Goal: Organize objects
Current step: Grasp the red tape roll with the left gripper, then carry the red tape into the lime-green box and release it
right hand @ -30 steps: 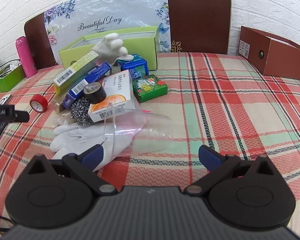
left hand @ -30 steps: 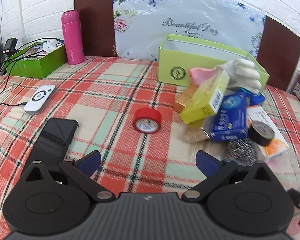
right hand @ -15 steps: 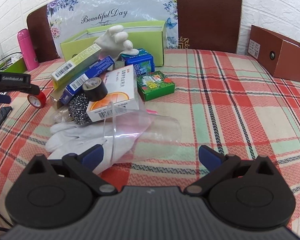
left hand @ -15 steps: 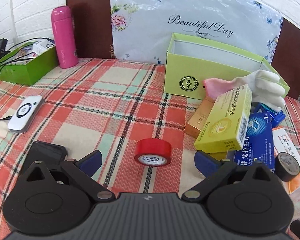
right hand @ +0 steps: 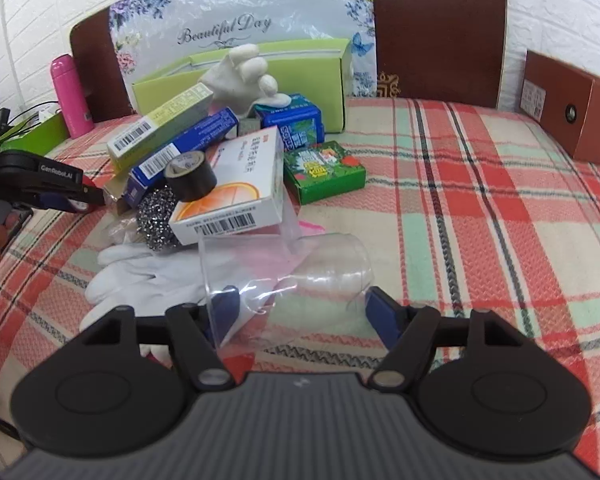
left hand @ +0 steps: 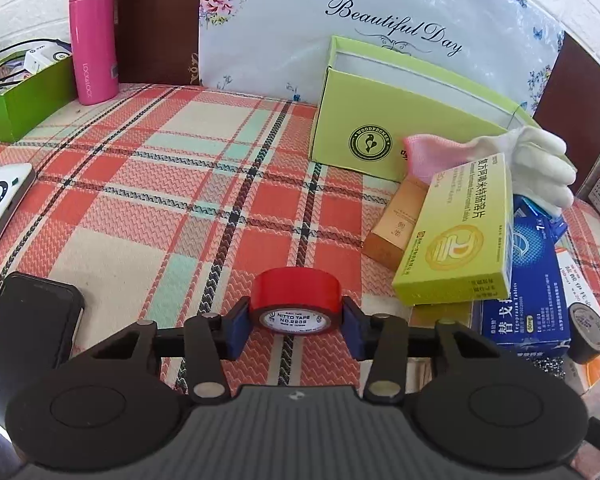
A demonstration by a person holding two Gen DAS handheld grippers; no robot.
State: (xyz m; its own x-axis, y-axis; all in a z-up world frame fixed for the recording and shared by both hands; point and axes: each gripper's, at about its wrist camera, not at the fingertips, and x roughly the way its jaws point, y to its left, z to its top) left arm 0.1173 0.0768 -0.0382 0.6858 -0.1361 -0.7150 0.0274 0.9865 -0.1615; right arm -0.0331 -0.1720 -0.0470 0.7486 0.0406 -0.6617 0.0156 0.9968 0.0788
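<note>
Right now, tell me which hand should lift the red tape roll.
Left. The left gripper has the red tape roll between its closing jaws; the right gripper is closing around a clear plastic cup.

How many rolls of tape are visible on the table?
2. The red roll of tape stands between the closing jaws of the left gripper. The black roll of tape lies on the white and orange box in the pile. Others may be hidden underneath.

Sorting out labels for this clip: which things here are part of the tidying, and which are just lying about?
In the job:
left gripper, closing on red tape roll
right gripper, closing around clear plastic cup
open green box

Lying about:
pink bottle
black phone
</note>
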